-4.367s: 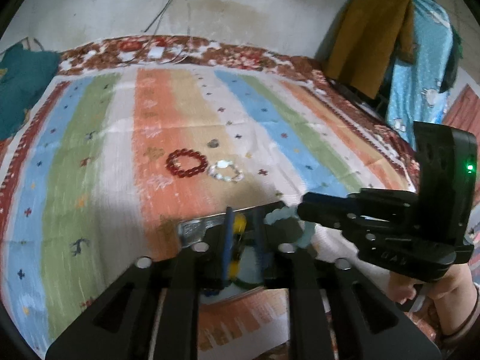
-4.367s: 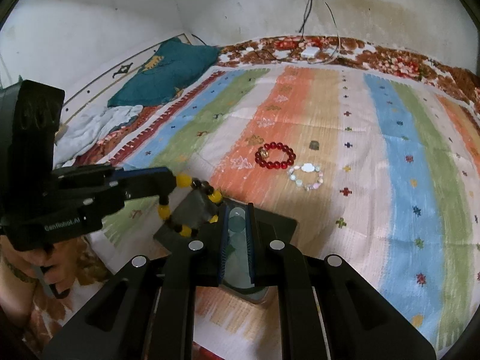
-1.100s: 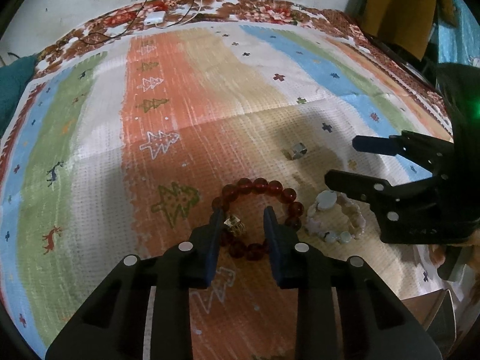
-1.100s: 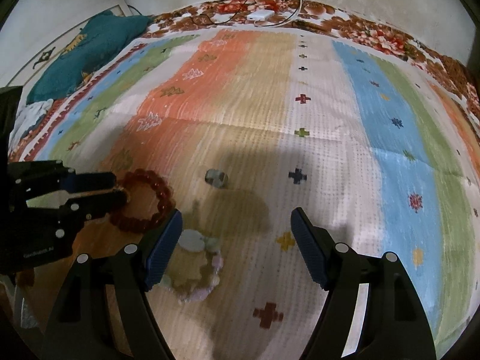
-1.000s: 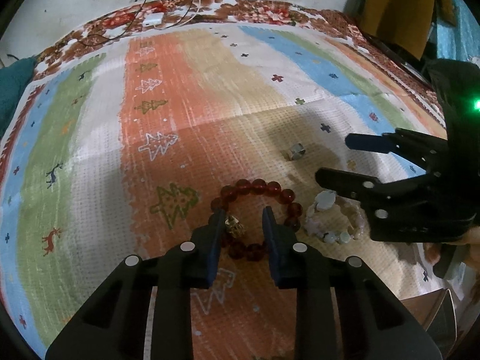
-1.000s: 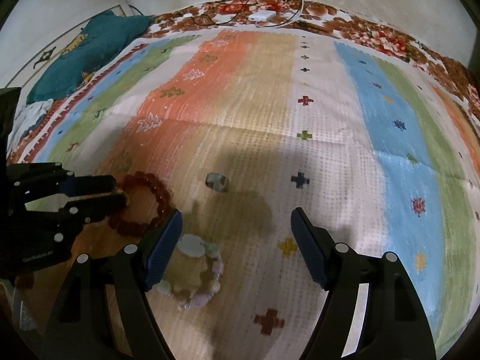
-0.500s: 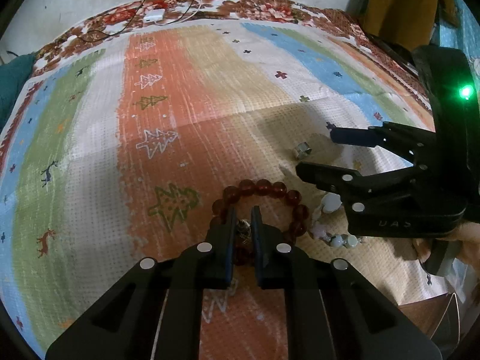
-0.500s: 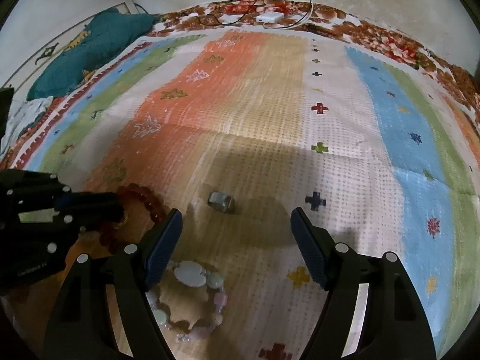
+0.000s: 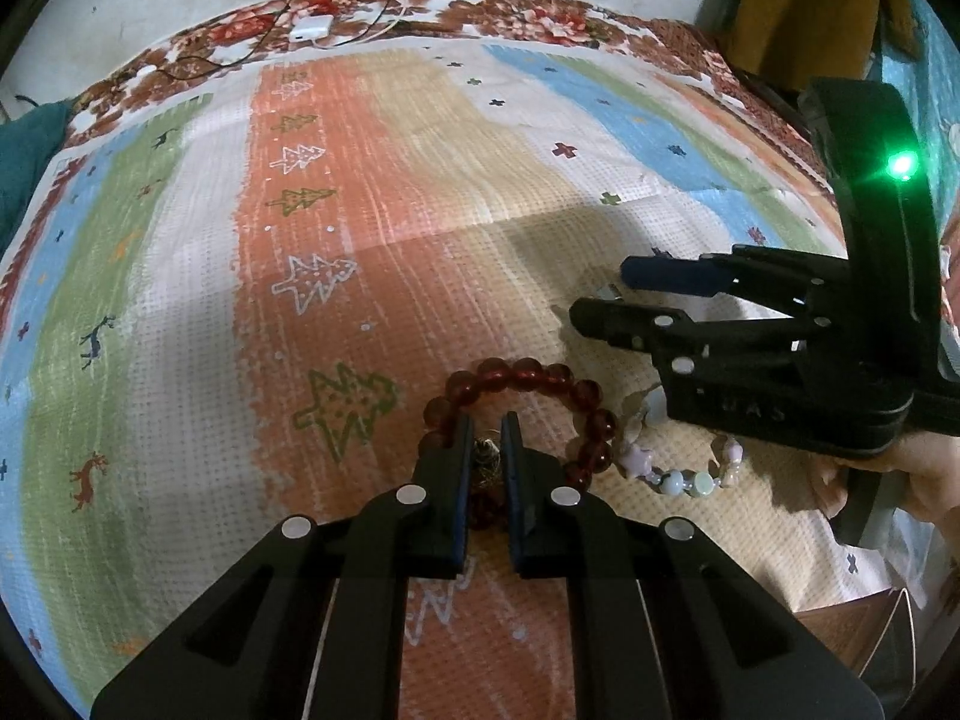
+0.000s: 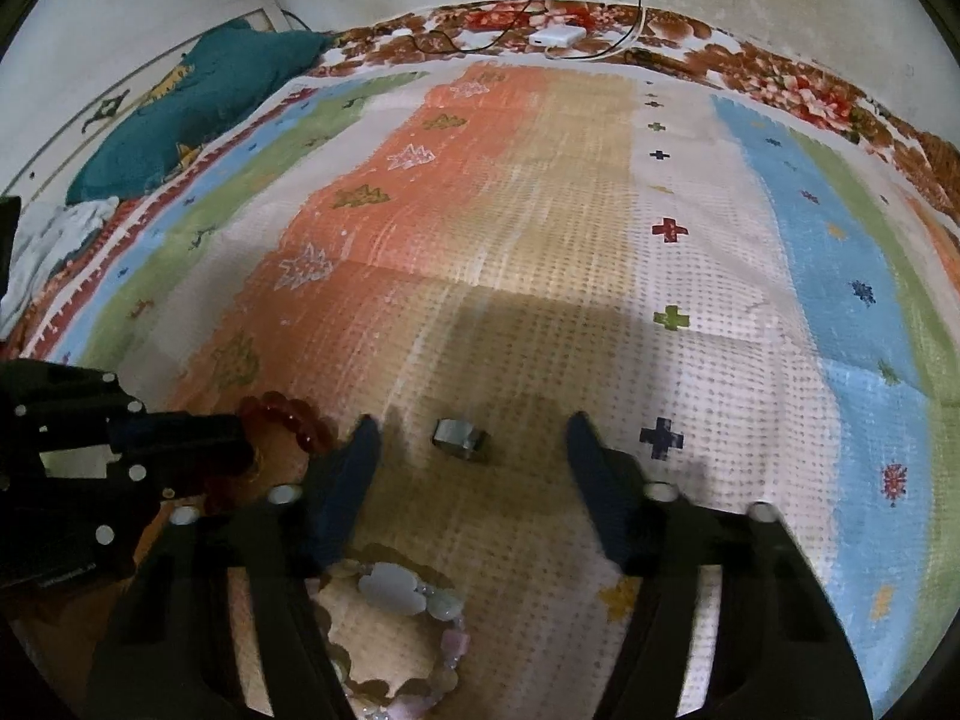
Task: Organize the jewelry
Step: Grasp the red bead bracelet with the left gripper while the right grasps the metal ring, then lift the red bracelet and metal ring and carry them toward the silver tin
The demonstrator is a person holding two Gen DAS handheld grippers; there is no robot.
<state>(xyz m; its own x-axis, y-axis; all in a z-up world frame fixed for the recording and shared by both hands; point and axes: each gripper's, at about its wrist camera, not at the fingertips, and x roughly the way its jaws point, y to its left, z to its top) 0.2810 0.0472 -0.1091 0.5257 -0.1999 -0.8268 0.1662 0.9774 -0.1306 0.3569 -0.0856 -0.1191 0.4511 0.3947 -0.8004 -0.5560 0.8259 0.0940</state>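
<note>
since the earlier frames both of my grippers have left the tray of beads and come forward over the striped bedspread (image 9: 372, 192) to the loose pieces. my left gripper (image 9: 486, 450) has clenched its jaws on the near side of the red bead bracelet (image 9: 528, 372); a small gold charm sits pinched between the blue pads, and the rest of the ring of dark red beads lies flat on the orange stripe ahead of the fingertips. my right gripper (image 10: 468, 450) has just been narrowing its jaws, but they are not yet on anything: in the right wrist view a small silver ring (image 10: 461, 438) lies on the bedspread between the two blue pads, apart from both. the pastel bracelet (image 10: 396, 630), with its pale oval and star-shaped beads, lies just behind that ring, under the right gripper's frame, and in the left wrist view it is just beside the red bracelet, nearly touching it. from the left wrist view i see the right gripper from the side, its green light on, with the person's hand (image 9: 912, 480) wrapped around its handle at the right edge. far off, a teal pillow (image 10: 192, 114) lies at the left of the bed, and a white charger (image 10: 555, 36) with its cables lies on the floral border by the wall.
</note>
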